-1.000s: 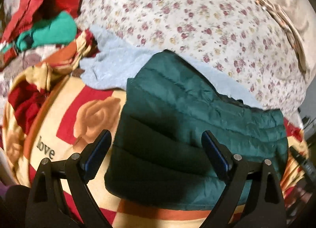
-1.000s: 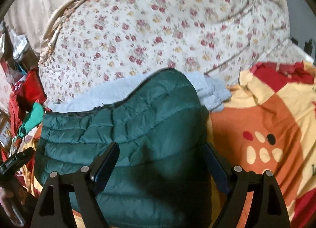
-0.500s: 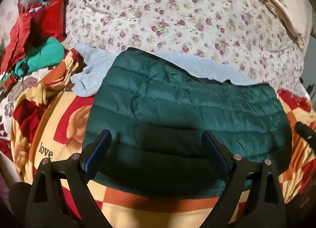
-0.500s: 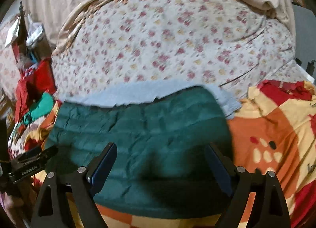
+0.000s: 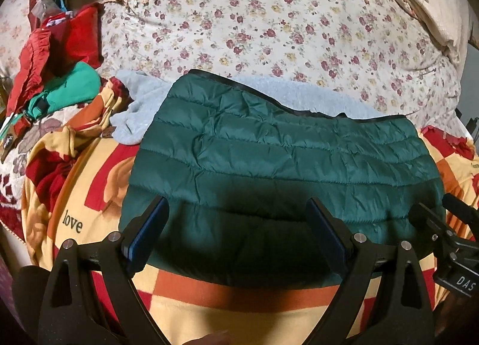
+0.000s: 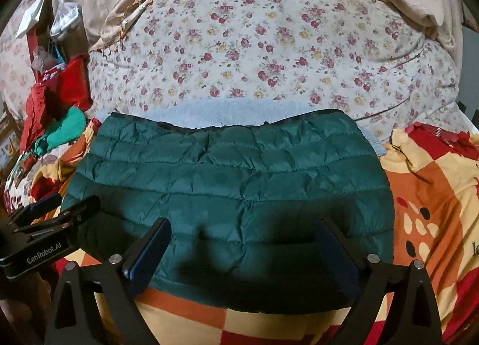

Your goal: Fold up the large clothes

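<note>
Jacket (image 6: 230, 189) recentred; "love" blanket (image 5: 71, 223) (left view only).

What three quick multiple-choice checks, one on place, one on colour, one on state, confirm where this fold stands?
1. What does the jacket rest on?
A. a bare floor
B. a grey fleece and a patterned blanket
C. a chair

2. What colour is the jacket?
A. dark green
B. red
C. white

3. How do the fingers of both grippers stand?
A. shut on the jacket
B. shut on the fleece
C. open, gripping nothing

Answers: B, fleece shows past its far edge and blanket around its near edge; A, its quilted shell is dark green in both views; C, the left gripper and right gripper are spread wide, their pads pinching no fabric.
</note>
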### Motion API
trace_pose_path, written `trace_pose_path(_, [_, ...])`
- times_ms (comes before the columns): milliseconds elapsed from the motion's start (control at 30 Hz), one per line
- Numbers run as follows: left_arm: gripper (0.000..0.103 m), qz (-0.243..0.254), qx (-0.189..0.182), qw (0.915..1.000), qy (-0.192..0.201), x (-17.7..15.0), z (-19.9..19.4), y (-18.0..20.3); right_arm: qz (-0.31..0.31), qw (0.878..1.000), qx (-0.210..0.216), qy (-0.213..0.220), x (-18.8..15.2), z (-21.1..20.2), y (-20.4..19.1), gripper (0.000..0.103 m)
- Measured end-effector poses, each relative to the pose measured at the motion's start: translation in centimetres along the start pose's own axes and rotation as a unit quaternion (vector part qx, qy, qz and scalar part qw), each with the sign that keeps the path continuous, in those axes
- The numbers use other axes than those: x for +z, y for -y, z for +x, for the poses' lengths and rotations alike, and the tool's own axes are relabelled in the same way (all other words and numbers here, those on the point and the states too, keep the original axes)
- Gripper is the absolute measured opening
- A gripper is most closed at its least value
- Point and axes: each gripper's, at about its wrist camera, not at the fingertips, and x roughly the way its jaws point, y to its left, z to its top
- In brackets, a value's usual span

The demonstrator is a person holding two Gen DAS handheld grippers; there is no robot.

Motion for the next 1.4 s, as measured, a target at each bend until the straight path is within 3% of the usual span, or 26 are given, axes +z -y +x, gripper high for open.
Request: trace_pose_path(1400, [0.092, -0.004, 0.0, 1.0, 0.002, -0.5, 0.5, 0.0, 0.005, 1.0, -0.003, -0.022, -0.3, 1.1, -0.7, 0.097])
